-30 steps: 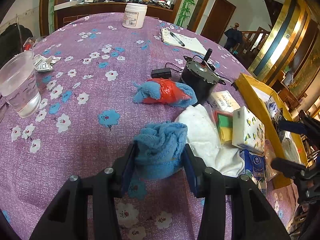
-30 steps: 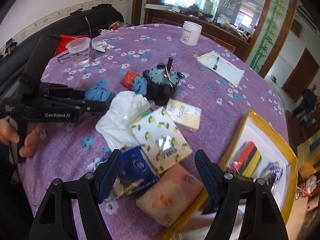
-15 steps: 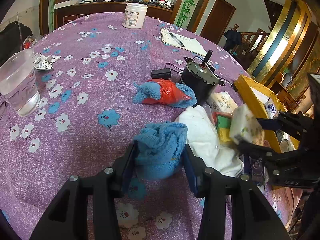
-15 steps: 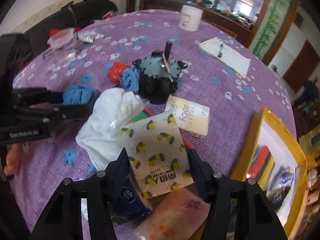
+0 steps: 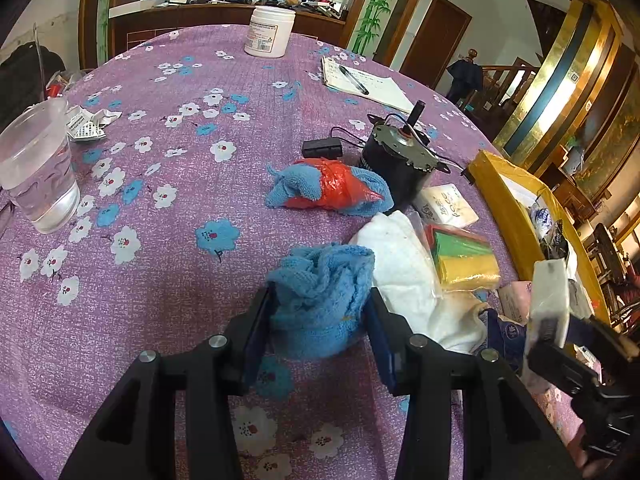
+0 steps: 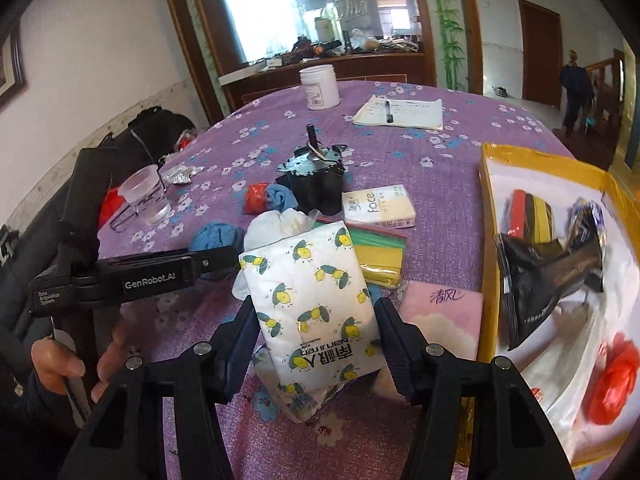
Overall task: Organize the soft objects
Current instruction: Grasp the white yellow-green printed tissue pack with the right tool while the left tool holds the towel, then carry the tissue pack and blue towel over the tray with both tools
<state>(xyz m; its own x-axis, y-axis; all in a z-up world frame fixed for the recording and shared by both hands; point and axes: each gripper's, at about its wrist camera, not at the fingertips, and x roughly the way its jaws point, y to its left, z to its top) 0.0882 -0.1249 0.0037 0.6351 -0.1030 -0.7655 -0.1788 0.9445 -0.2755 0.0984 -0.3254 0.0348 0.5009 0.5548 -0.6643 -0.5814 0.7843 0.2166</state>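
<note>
My left gripper (image 5: pixel 320 312) is shut on a crumpled blue towel (image 5: pixel 324 292) that rests on the purple flowered tablecloth (image 5: pixel 160 280). My right gripper (image 6: pixel 316 332) is shut on a white tissue pack with lemon print (image 6: pixel 316 296) and holds it lifted above the table; the pack shows edge-on in the left wrist view (image 5: pixel 550 300). A white cloth (image 5: pixel 404 276), a red, green and yellow cloth pack (image 5: pixel 464 256), a "face" tissue pack (image 6: pixel 378 206), a pink tissue pack (image 6: pixel 442 316) and a blue cloth wrapped in red plastic (image 5: pixel 328 190) lie nearby.
A yellow-rimmed box (image 6: pixel 488 200) at the right holds dark packets (image 6: pixel 540 280) and a red bag (image 6: pixel 612 384). A black motor (image 5: pixel 400 156), a cup of water (image 5: pixel 38 168), a white jar (image 5: pixel 270 30) and a notepad with pen (image 5: pixel 364 84) stand on the table.
My right gripper closed on the lemon-print tissue pack and lifted it off the pile, toward the box side. My left gripper stayed shut on the blue towel.
</note>
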